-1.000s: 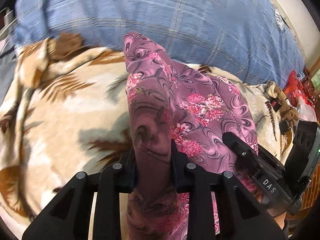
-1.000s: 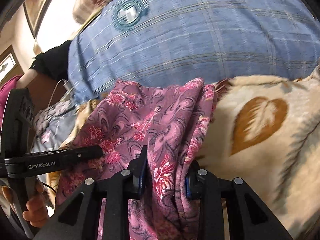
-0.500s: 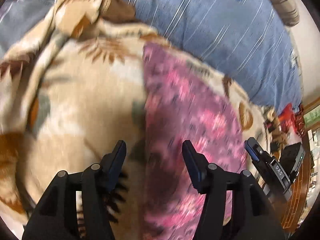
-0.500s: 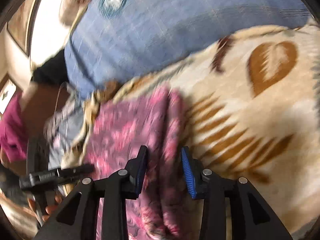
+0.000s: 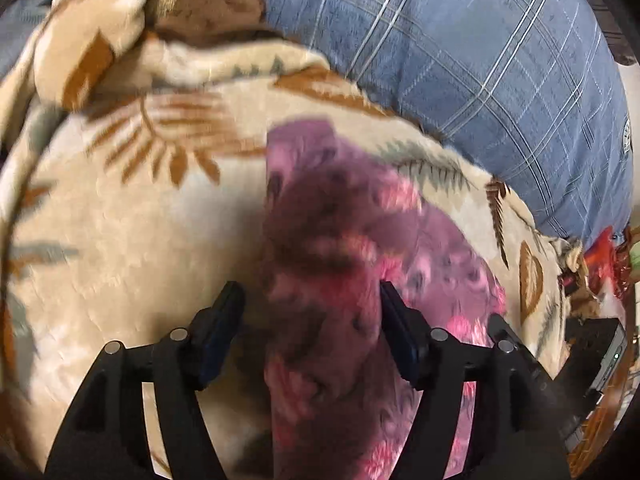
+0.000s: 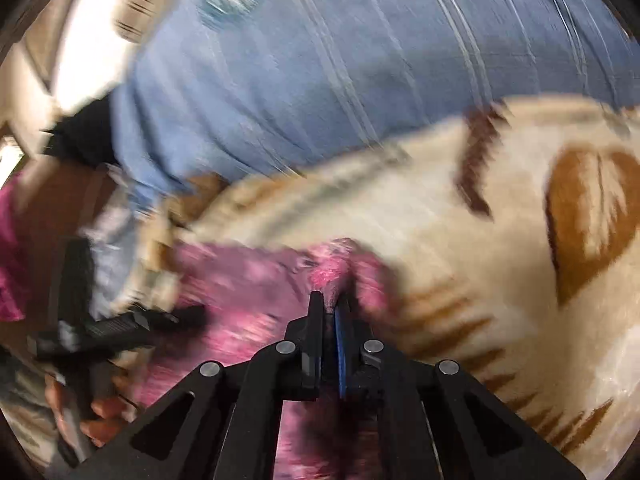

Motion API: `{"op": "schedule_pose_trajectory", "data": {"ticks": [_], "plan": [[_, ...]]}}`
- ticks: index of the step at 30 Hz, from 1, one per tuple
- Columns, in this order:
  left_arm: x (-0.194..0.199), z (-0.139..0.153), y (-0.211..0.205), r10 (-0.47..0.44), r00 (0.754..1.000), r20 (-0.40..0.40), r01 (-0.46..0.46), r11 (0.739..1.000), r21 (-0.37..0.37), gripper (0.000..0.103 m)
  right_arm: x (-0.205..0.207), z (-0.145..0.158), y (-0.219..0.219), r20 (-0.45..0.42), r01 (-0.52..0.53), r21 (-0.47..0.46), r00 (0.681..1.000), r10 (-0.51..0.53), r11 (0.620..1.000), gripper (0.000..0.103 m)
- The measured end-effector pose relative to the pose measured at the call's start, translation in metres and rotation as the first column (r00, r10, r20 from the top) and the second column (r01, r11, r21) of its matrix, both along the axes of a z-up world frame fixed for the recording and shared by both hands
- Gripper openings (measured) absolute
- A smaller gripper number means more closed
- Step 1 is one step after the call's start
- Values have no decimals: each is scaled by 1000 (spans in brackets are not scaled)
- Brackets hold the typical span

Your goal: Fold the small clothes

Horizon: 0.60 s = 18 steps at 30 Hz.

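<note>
While the purple flowered garment (image 5: pixel 328 264) lies as a long band on the leaf-print blanket (image 5: pixel 132 240), its long axis runs straight away from the left tool (image 5: pixel 310 312), from between that tool's fingers toward the blue checked cover (image 5: pixel 480 72) at the blanket's far side.

Left tool: jaws have just been opening and stand wide; the band passes between the pads without either pad pressing it, its left edge clear of the left finger (image 5: pixel 220 320) and the right finger close against its other side.

Right tool (image 6: pixel 330 308): jaws have just been closing and are now drawn together; a pink tuft of the garment's (image 6: pixel 256 280) edge rises just beyond the tips, but blur hides whether cloth is pinched between them.

Relative position: the right tool sits at the garment's edge nearest the blanket's brown leaf motif (image 6: pixel 592 208); the left tool (image 6: pixel 120 324), held in a hand (image 6: pixel 100 412), lies at the opposite side. Both are near; the left one straddles the cloth.

Materials: garment thin, limp, printed with swirls and pink flowers, creased lengthwise. Blanket thick, plush, cream with brown and grey leaves. Cover woven, flat, with pale grid lines.
</note>
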<state>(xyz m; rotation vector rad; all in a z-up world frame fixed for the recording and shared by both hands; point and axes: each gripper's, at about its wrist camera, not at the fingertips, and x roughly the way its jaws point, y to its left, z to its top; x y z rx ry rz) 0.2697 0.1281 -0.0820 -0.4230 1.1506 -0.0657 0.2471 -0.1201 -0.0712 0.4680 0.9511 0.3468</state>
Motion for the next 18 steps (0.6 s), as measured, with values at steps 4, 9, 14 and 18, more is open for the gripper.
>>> {"op": "schedule_pose_trajectory", "data": {"ticks": [4,9,14,18], "plan": [[-11,19,10,-29,999,15,29,999,-18,67,-7,16,-17,-18,18,58,1000,-17,998,14],[-63,41,-5,-132,981,141,123,990,68,69,-50,46,-8,150,-120,47,982,112,992,15],[-71,8,-33,-178,981,81,153,956,249,81,-58,12,18,128,-158,-98,977,170,983,11],[-84,32,-23,-176,981,86,151,958,242,80,-67,31,10,81,-134,-114,986,143,984,17]]}}
